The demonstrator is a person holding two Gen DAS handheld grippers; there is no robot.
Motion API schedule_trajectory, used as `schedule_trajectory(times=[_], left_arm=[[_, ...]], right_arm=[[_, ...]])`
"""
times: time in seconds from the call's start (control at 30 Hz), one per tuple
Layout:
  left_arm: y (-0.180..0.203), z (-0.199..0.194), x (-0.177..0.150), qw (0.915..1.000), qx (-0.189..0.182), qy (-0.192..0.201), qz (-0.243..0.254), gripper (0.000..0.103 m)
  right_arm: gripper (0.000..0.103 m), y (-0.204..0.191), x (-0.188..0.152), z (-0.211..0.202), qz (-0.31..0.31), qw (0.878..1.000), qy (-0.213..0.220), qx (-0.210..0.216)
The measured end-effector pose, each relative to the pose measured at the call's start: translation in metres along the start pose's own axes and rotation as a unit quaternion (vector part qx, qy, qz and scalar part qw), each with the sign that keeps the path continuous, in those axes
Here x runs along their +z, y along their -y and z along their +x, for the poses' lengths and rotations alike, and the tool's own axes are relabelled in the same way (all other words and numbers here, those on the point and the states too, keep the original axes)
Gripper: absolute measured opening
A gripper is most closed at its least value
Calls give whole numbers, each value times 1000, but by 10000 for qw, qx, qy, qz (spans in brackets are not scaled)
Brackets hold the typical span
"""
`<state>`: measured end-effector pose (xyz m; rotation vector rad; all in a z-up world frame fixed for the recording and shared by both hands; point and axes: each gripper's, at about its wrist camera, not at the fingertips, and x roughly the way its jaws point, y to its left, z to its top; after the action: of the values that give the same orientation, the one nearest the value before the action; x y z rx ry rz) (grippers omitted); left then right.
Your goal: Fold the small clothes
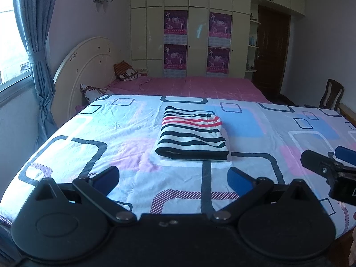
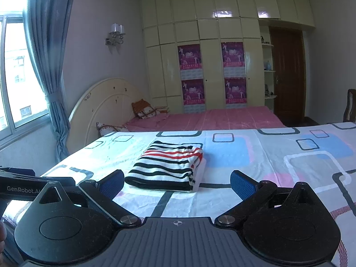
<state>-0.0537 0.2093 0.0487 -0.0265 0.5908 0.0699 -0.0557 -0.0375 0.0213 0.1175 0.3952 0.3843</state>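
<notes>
A striped garment (image 1: 193, 136) in white, black and red lies folded into a neat rectangle on the patterned bedspread (image 1: 111, 138). In the right wrist view the same folded garment (image 2: 166, 166) sits just ahead and left of centre. My left gripper (image 1: 173, 178) is open, its blue pads wide apart and empty, hovering short of the garment's near edge. My right gripper (image 2: 176, 183) is open too, with nothing between its fingers; it also shows at the right edge of the left wrist view (image 1: 329, 162). The left gripper's body (image 2: 26, 187) shows at the left.
The bedspread (image 2: 278, 155) covers a raised surface in front of a pink bed (image 1: 189, 84) with pillows (image 1: 126, 71) and a cream headboard (image 1: 89, 62). A wardrobe (image 1: 189, 26), a dark door (image 1: 271, 51) and a wooden chair (image 1: 332, 96) stand behind. Blue curtains (image 1: 35, 44) hang at the left window.
</notes>
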Motion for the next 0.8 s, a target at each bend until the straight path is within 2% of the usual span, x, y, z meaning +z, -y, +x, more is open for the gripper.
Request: schedule_trajectory(times=[0.8], left_arm=[[-6, 9, 1, 9999, 16, -124, -35, 103]], right_arm=[[100, -4, -1, 10, 50, 9999, -92, 31]])
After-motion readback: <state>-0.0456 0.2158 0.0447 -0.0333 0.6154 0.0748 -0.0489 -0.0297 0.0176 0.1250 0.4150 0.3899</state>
